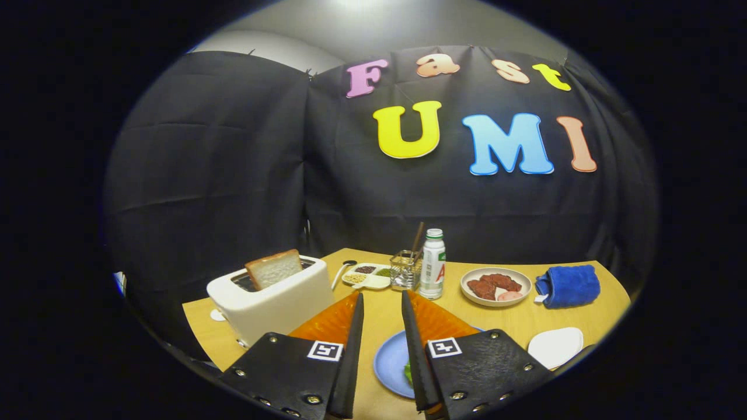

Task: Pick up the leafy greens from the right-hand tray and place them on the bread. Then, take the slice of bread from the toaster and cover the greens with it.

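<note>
Gripper [382, 297] released, fingers apart, nothing between, low centre of frame over desk [525, 318]. Leafy greens [408, 373] on blue plate [390, 361], lower centre, half hidden by right finger. Likely light, limp, tearable: pinch bunched middle gently. Bread slice [273, 268] upright in toaster [274, 300], left; probably stiff, crumbly: grip top edge.

So the table [385, 318] runs across the lower frame. Toaster [274, 303] sits lower left with a slice of bread [273, 268] sticking up out of it. Center: divided dish [367, 275], utensil holder [405, 270], then a bottle [432, 263]. Right of those, a plate of meat [495, 286], then a folded towel [569, 286]. Bottom center, the gripper [382, 303] hangs with fingers apart over a plate [391, 361] with greens [408, 373].
</note>
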`<move>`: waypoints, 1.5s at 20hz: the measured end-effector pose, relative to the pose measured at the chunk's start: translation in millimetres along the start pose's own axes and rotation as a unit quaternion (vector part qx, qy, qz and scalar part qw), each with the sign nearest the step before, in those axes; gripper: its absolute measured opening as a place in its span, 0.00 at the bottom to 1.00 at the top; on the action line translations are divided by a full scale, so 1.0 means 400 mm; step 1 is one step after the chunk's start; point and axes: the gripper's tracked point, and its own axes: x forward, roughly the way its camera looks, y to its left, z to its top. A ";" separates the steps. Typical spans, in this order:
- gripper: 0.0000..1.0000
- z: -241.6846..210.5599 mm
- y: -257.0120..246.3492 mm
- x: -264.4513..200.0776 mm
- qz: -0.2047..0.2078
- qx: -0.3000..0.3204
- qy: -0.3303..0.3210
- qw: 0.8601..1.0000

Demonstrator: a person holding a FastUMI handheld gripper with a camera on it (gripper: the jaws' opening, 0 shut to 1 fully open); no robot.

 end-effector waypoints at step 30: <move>0.07 -0.041 0.388 0.239 0.048 0.010 -0.002 0.999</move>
